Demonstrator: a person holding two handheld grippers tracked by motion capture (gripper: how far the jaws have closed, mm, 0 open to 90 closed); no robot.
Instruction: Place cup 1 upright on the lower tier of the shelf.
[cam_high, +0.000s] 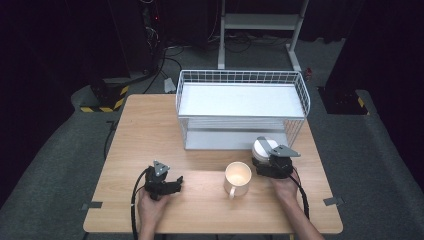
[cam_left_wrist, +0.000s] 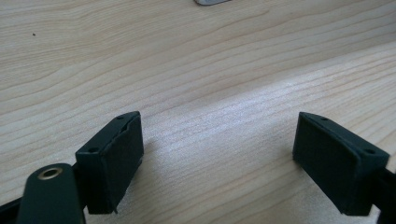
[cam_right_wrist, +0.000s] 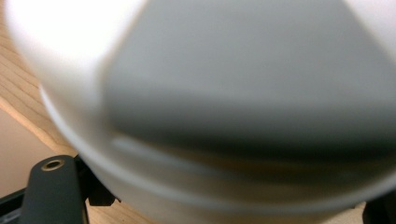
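left gripper (cam_high: 176, 181) jaws spread over bare table (cam_high: 200, 210); right gripper (cam_high: 267, 159) against a white bowl (cam_high: 261, 146), grip state indeterminable; mug (cam_high: 237, 178) between.

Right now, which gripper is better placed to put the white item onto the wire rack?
Right. The right gripper is at the white object, just before the rack; the left gripper stands open over bare table.

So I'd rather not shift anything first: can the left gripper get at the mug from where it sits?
Probably yes. The left gripper is open and points toward the mug, with bare table between them. The right gripper, on a white object, stands on the far side.
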